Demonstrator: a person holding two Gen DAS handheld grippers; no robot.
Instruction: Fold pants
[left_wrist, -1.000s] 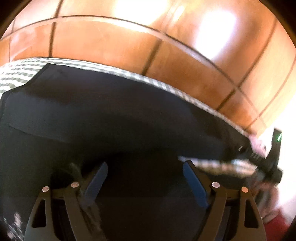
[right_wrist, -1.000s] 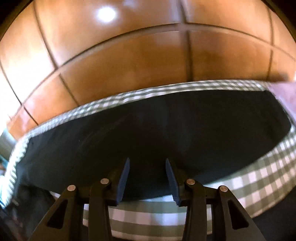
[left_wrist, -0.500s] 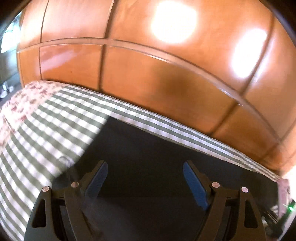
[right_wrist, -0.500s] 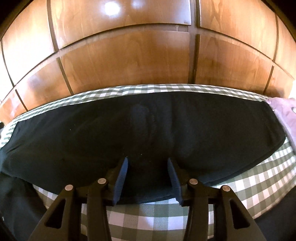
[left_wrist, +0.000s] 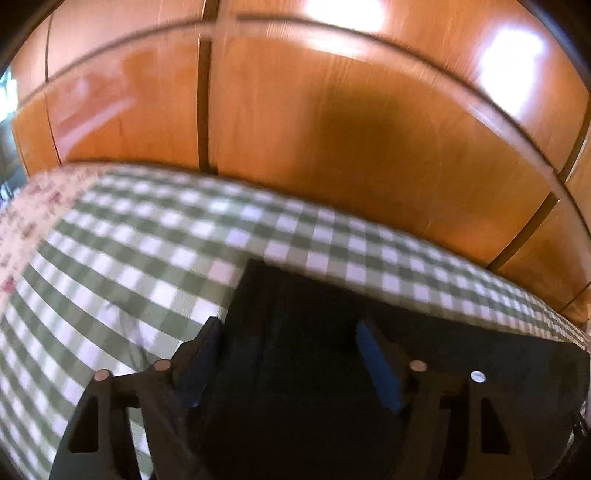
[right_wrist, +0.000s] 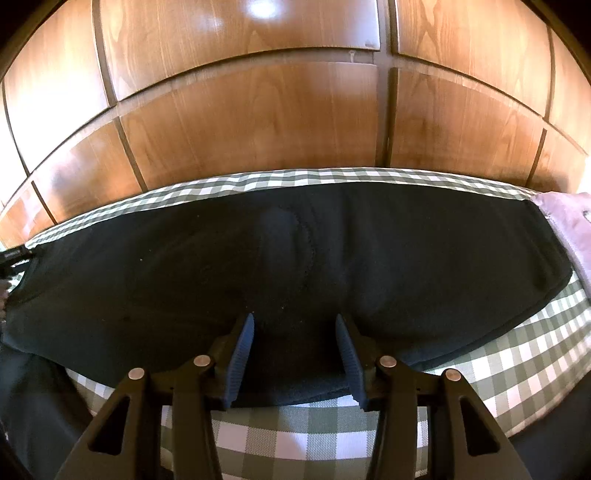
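Observation:
Dark pants (right_wrist: 369, 258) lie stretched lengthwise across a green-and-white checked bed cover (right_wrist: 498, 362). My right gripper (right_wrist: 295, 350) hovers at the middle of their near edge. Its fingers are apart and flat cloth lies between them without being pinched. In the blurred left wrist view, the squared end of the pants (left_wrist: 295, 295) lies on the checked cover (left_wrist: 147, 258). My left gripper (left_wrist: 290, 354) straddles that end. Its jaws are closing with the dark cloth between them, and the pads (left_wrist: 373, 362) do not visibly press it.
Glossy wooden cabinet panels (right_wrist: 258, 129) rise right behind the bed's far edge. A floral cloth (left_wrist: 33, 214) lies to the left of the checked cover. A pale pink cloth (right_wrist: 569, 218) lies past the right end of the pants.
My left gripper swept left along the pants to their end, bringing checked cover into view, and its jaws narrowed. The right gripper stayed put, its fingers slightly wider.

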